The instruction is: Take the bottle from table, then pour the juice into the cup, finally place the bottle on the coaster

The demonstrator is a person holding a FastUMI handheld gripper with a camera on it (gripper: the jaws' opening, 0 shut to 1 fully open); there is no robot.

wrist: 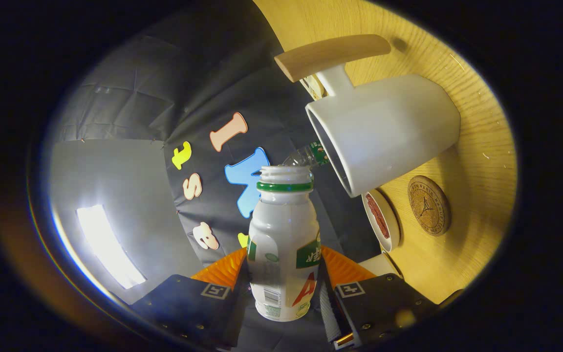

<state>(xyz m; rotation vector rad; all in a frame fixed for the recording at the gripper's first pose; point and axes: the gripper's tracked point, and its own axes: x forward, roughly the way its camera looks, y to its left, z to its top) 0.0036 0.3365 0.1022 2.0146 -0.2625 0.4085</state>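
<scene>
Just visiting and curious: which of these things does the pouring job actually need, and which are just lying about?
Needed:
bottle, held between the gripper fingers
cup, beyond the bottle's open mouth
coaster, on the table

Lying about:
small dish beside the coaster
clear bottle behind the cup

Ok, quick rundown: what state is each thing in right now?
Bottle: uncapped, held between the fingers, tipped toward the cup.
Gripper: shut on the bottle.
Cup: standing on the table, mouth just beyond the bottle's mouth; contents not visible.
Coaster: flat on the table, bare.
</scene>
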